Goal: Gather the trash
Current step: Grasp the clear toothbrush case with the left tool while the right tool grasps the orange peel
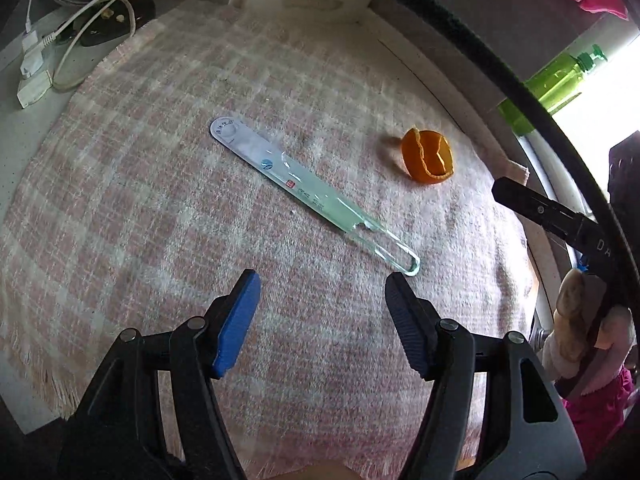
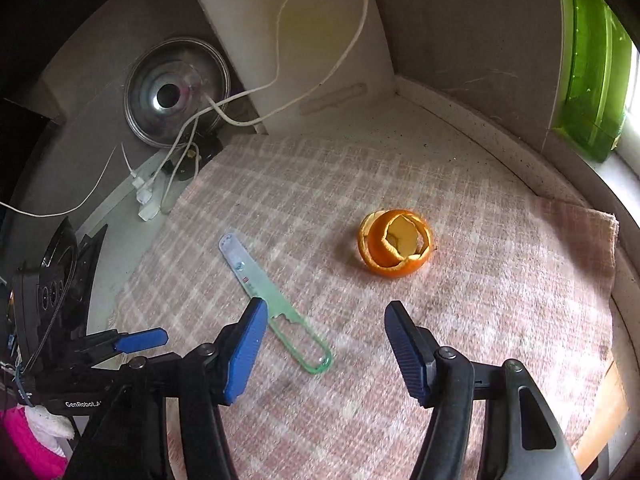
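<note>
A pink-and-cream checked cloth [image 2: 460, 320] covers the bench [image 2: 480, 128]; grey walls [image 2: 460, 20] meet behind it, white cables [image 2: 280, 76] trail left, and daylight enters a window [image 1: 600, 92] at right

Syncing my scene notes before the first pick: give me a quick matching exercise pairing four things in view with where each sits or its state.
Things:
1. orange peel
2. clear plastic package
3. green bottle
4. left gripper

Places or states:
A. open, above the cloth, holding nothing
B. on the window ledge
C. lying flat on the checked cloth
D. curled up on the cloth, hollow inside

Pairs: 1-D, 2-C, 3-B, 4-A
</note>
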`<state>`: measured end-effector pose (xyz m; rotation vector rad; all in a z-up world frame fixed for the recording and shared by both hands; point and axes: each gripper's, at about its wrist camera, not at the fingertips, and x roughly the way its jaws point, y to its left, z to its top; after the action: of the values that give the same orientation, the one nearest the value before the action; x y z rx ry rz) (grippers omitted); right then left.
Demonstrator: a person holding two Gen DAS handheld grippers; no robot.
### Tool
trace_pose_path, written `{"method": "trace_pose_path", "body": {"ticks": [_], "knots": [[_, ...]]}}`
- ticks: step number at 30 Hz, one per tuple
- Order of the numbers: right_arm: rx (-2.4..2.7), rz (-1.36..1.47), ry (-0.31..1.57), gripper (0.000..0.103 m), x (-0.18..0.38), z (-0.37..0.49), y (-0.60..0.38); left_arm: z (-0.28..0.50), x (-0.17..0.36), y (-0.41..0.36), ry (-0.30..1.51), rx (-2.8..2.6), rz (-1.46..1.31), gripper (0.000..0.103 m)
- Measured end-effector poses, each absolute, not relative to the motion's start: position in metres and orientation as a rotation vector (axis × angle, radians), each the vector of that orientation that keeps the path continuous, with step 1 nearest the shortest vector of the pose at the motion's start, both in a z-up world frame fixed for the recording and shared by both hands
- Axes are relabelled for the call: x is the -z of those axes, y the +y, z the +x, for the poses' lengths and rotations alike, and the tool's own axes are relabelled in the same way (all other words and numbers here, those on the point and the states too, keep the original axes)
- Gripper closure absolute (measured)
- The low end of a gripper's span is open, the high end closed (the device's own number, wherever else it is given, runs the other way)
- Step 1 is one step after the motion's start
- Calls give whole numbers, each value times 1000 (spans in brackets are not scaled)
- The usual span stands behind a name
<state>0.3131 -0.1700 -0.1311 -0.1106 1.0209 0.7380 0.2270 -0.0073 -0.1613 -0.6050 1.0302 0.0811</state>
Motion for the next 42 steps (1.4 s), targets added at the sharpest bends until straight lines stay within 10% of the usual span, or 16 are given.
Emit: {"method": "trace_pose_path", "body": {"ticks": [12, 22, 30, 34, 38, 42], "knots": [[-750, -208, 1065, 42, 151, 367, -154, 307, 198, 6, 1134, -335, -831, 36], [-776, -171, 1093, 42, 158, 387, -159, 344, 202, -43, 1141, -409, -440, 18], [-810, -205, 1117, 42, 160, 386, -150, 315, 198, -20, 1114, -273, -406, 60], [-827, -235, 1139, 42, 166, 390, -140, 308, 196, -2, 1125, -200, -431, 64], [-830, -272, 1159, 42, 172, 395, -130, 312, 195, 24, 1133, -206, -578, 62], [-822, -283, 1181, 42, 178, 402, -125, 319, 202, 40, 1171, -265, -656, 36]]}}
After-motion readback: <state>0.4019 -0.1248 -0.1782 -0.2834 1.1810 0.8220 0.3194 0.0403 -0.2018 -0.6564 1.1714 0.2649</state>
